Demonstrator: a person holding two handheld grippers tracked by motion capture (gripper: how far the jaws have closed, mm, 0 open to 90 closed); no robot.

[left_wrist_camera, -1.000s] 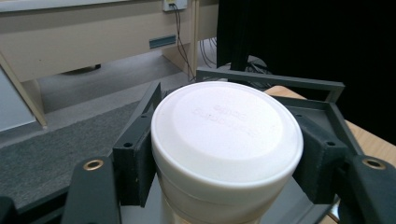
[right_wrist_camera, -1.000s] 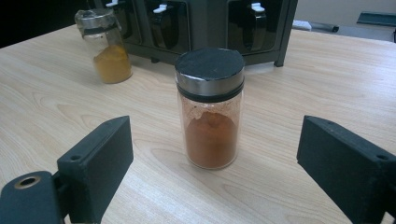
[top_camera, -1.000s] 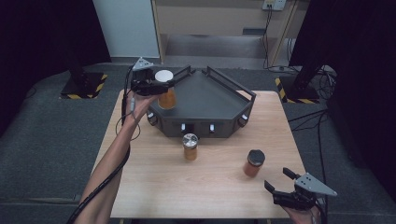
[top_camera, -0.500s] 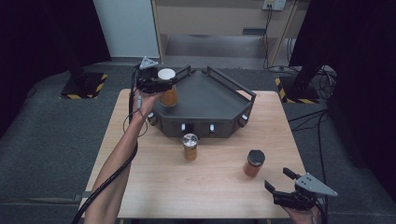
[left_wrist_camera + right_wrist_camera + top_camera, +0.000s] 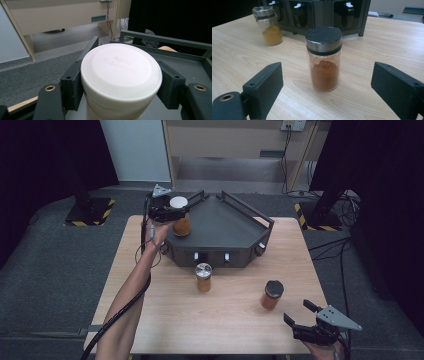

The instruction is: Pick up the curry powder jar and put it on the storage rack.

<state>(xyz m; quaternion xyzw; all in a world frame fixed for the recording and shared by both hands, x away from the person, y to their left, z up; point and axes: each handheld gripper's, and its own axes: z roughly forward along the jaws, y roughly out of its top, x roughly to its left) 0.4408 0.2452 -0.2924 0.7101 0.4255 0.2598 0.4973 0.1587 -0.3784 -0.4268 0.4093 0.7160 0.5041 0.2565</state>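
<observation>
My left gripper (image 5: 172, 210) is shut on a white-lidded jar (image 5: 180, 218) of orange contents, held at the left corner of the dark rack (image 5: 225, 227). Its lid (image 5: 121, 68) sits clamped between both black jaws in the left gripper view. A black-lidded jar (image 5: 272, 294) of reddish powder stands on the table (image 5: 150, 320) at the right, seen upright (image 5: 324, 57) a little beyond the wide open right gripper (image 5: 332, 92). My right gripper (image 5: 307, 322) rests near the table's front right corner. A silver-lidded jar (image 5: 203, 276) of yellow powder stands before the rack, also far left (image 5: 267, 25).
The rack's raised rails (image 5: 162, 38) rim its flat top, and its front face has knobs (image 5: 227, 256). Beyond the table lie grey carpet, a beige cabinet (image 5: 235, 142) and cables (image 5: 335, 202). Bare wood lies between the two standing jars and the front edge.
My left gripper has carried the white-lidded jar slightly right and down, closer over the rack's left corner. The right gripper and both standing jars have stayed put.
</observation>
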